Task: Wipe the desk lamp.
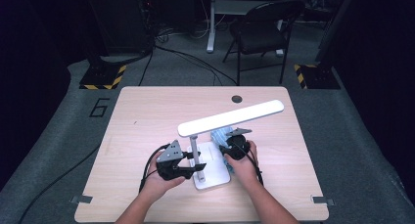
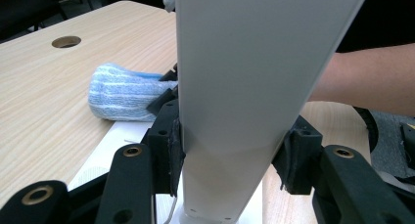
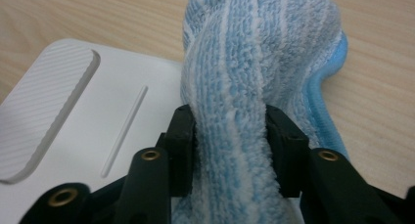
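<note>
Wiping the lamp base
Keep your left tongs [image 2: 230,158] clamped on the lamp [image 2: 244,87] post; your right tongs [image 3: 230,136] pinch the cloth [image 3: 254,62]—sweep it flat.

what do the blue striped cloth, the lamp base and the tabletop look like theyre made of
Cloth: looks like terry or microfibre, soft and matt; looped pile shows along its blue and white stripes.
Lamp base: probably moulded plastic, white with a smooth satin face; one ribbed patch and a thin groove are pressed into it.
Tabletop: pale wood grain, likely laminate over board rather than solid wood; even, flat and matt.
</note>
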`<state>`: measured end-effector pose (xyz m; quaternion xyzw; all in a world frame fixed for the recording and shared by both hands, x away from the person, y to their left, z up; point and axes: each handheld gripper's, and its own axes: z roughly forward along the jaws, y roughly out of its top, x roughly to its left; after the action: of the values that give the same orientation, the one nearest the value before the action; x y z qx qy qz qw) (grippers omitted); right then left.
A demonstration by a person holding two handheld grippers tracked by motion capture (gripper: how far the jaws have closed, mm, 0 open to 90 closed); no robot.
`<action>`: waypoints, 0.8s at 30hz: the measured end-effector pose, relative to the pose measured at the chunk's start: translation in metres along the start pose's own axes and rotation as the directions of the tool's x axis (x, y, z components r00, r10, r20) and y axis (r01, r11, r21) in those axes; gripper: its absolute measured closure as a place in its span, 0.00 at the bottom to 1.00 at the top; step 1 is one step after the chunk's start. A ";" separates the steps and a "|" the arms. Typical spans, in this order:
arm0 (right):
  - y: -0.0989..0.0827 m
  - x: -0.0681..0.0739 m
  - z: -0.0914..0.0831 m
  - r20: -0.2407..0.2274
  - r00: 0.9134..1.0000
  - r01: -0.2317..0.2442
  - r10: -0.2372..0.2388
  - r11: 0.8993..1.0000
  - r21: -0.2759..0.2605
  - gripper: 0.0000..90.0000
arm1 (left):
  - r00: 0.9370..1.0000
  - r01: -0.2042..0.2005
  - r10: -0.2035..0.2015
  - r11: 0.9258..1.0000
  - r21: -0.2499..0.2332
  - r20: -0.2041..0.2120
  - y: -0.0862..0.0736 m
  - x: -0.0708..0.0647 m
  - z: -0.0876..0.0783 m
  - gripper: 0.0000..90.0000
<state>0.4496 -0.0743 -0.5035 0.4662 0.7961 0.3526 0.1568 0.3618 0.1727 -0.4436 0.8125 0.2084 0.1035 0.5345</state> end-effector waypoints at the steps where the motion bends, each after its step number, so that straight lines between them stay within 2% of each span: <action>1: 0.001 0.001 0.000 0.000 1.000 -0.007 0.007 1.000 0.002 0.62 | 1.000 0.002 -0.002 1.000 0.000 -0.002 0.000 0.000 0.000 0.57; 3: 0.003 0.002 -0.001 0.013 1.000 0.006 -0.005 1.000 -0.018 0.58 | 1.000 -0.004 0.004 1.000 0.011 0.001 0.001 0.000 -0.001 0.57; 5: 0.004 0.003 -0.003 0.035 0.999 0.010 -0.009 0.999 -0.035 0.55 | 1.000 -0.001 0.001 1.000 0.003 -0.007 0.000 -0.001 0.000 0.57; 7: 0.005 0.002 -0.005 0.034 0.999 0.036 -0.035 0.998 -0.046 0.54 | 1.000 0.000 0.000 1.000 0.011 -0.001 0.000 0.000 -0.001 0.57; 11: 0.009 0.001 -0.008 0.058 0.998 0.043 -0.038 0.995 -0.087 0.54 | 1.000 0.001 -0.001 1.000 -0.002 -0.008 0.000 -0.001 0.000 0.57; 12: 0.010 0.000 -0.008 0.066 0.997 0.056 -0.050 0.995 -0.080 0.55 | 1.000 0.002 -0.002 1.000 -0.001 -0.007 0.000 -0.001 0.000 0.57; 14: 0.012 -0.001 -0.006 0.072 0.997 0.044 -0.039 0.996 -0.077 0.58 | 1.000 0.001 -0.001 1.000 0.002 -0.007 0.000 -0.001 0.000 0.57; 18: 0.011 -0.006 0.003 0.034 0.999 0.025 -0.023 0.999 -0.046 0.72 | 1.000 -0.003 0.003 1.000 0.007 -0.003 0.000 0.000 -0.001 0.57; 19: 0.010 -0.005 0.004 0.036 0.999 0.013 -0.012 0.999 -0.039 0.74 | 1.000 -0.009 0.009 1.000 0.008 -0.007 0.000 0.000 -0.001 0.57; 20: 0.009 -0.006 0.006 0.029 0.999 0.027 -0.026 0.999 -0.039 0.75 | 1.000 -0.009 0.009 1.000 0.006 -0.008 0.000 -0.001 -0.001 0.57; 21: 0.009 -0.005 0.006 0.030 0.999 0.021 -0.019 0.999 -0.041 0.76 | 1.000 -0.007 0.007 1.000 0.001 -0.014 0.000 -0.001 0.000 0.57; 24: 0.009 -0.002 0.003 -0.006 1.000 -0.010 0.010 1.000 -0.023 0.77 | 1.000 -0.006 0.006 1.000 0.004 -0.018 0.000 -0.002 0.000 0.57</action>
<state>0.4579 -0.0723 -0.4998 0.4673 0.7900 0.3642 0.1579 0.3601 0.1715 -0.4434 0.8132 0.2107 0.1120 0.5308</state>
